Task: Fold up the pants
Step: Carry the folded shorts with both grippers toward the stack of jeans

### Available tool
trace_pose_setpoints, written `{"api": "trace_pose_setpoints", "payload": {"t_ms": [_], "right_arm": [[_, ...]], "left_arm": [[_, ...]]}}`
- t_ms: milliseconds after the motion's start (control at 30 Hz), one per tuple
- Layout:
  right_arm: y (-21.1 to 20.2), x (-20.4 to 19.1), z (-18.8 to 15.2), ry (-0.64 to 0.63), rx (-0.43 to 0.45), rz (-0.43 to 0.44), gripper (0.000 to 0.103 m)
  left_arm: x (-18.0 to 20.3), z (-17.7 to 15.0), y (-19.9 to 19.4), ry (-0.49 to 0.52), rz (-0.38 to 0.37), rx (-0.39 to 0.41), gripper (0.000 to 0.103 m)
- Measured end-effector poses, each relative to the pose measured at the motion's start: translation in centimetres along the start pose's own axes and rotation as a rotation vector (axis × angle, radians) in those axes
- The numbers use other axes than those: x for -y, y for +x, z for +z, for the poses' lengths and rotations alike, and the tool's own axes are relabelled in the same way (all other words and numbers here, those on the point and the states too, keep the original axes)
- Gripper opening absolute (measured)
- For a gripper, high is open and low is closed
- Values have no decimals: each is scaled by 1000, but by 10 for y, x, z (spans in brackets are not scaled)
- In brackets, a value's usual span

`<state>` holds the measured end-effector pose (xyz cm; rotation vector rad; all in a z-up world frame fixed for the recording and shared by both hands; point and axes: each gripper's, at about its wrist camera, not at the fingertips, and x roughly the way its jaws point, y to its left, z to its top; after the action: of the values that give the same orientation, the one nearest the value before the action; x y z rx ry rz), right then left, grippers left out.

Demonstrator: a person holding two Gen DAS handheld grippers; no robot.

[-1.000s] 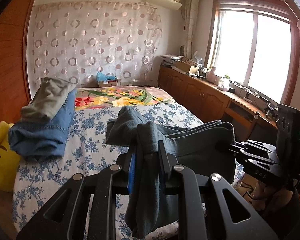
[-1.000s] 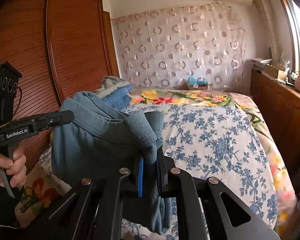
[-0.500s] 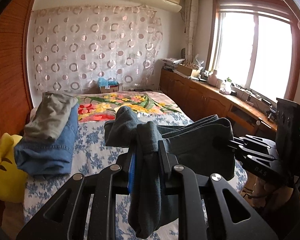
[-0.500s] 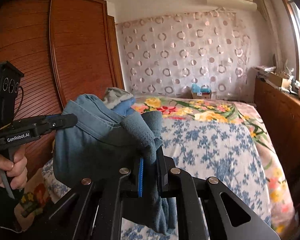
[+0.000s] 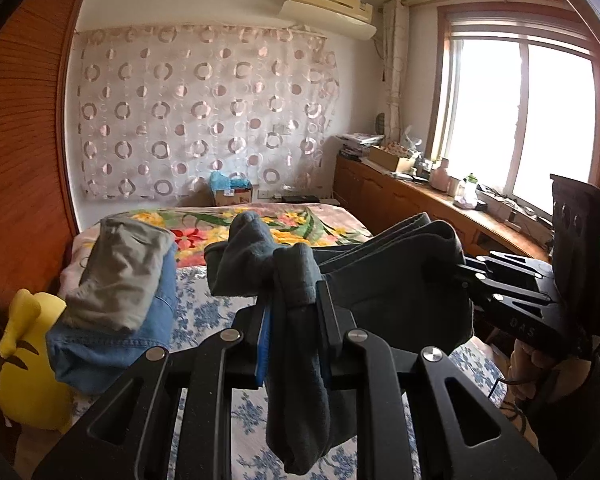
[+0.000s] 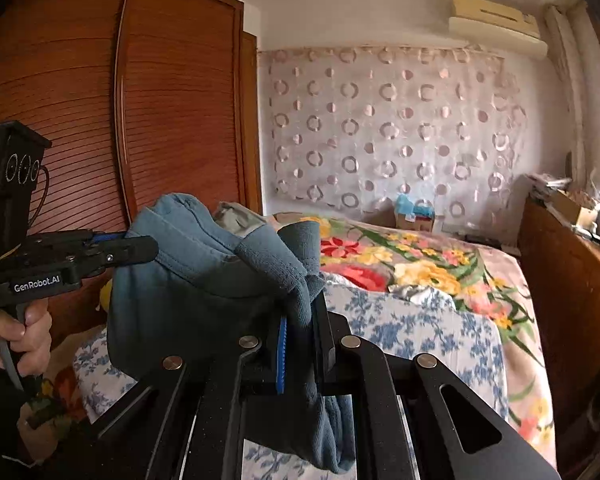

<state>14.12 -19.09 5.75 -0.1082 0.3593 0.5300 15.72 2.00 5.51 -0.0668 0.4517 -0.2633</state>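
Between the two grippers, above the blue-flowered bedsheet [image 5: 204, 312], hangs the dark blue-grey fleece pants [image 5: 396, 284]. The left gripper [image 5: 292, 312] and right gripper [image 6: 300, 332] each pinch a bunched edge, jaws nearly closed. Judged mid-fold, carried aloft; next they likely must lower it flat ahead, keeping edges aligned.

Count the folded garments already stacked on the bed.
2: a grey-khaki garment lying on top of blue jeans, at the bed's left side beside the yellow plush. More may lie hidden behind them.
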Motion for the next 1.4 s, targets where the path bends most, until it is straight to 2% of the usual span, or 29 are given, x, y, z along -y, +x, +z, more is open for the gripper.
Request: {"api": "trace_pose_setpoints", "payload": {"t_ms": [500, 933, 1100, 1400], "right_arm": [[94, 29, 36, -72, -7, 108, 10], [192, 35, 69, -148, 17, 153, 10], [232, 31, 81, -183, 12, 166, 10], [306, 18, 105, -260, -1, 246, 10]], "left_arm": [[-63, 11, 14, -77, 137, 22, 20], [-135, 30, 33, -115, 226, 57, 20], [-162, 23, 43, -151, 239, 69, 20], [-194, 1, 50, -243, 266, 57, 20]]}}
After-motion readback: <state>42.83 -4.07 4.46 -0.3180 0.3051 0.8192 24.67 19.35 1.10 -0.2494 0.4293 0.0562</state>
